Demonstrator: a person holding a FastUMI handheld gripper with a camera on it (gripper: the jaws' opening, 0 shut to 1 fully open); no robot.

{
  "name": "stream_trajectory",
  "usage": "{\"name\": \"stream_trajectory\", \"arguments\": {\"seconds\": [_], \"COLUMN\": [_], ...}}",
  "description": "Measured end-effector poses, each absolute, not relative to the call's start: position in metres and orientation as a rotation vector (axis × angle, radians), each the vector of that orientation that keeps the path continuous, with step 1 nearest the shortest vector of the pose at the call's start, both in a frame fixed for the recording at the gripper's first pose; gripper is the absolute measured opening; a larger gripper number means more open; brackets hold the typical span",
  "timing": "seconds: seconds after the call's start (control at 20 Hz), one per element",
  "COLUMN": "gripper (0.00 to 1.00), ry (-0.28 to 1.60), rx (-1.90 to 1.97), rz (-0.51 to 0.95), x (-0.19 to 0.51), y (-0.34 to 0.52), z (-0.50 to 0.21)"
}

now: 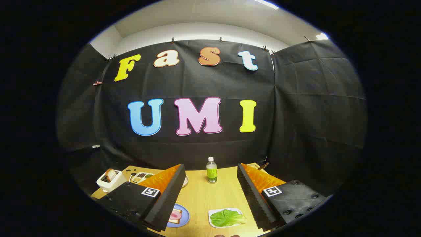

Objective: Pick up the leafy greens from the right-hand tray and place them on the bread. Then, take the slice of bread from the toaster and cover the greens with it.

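The gripper [210, 194] hangs above the table [200, 197], its two fingers [167, 194] spread wide and holding nothing. Between them, one leafy green [227, 217] lies on a white tray [215, 223]. One blue plate [184, 215] carries bread [176, 216] beside the left finger. One toaster [110, 181] holds one slice [111, 174]. One green bottle [211, 171] stands beyond the fingers.

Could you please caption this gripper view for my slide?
Open gripper above the table, leafy greens between its fingers, bread on a blue plate, toaster beyond.
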State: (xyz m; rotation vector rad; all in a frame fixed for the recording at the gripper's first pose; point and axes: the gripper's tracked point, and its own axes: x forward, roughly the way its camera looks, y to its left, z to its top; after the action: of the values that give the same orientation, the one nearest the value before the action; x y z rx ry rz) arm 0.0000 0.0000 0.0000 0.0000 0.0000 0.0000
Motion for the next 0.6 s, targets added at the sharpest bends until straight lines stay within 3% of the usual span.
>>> {"name": "stream_trajectory", "arguments": {"seconds": [0.6], "gripper": [0.98], "ry": [-0.004], "rx": [0.0], "rz": [0.014], "x": [-0.006], "y": [0.018], "z": [-0.002]}}
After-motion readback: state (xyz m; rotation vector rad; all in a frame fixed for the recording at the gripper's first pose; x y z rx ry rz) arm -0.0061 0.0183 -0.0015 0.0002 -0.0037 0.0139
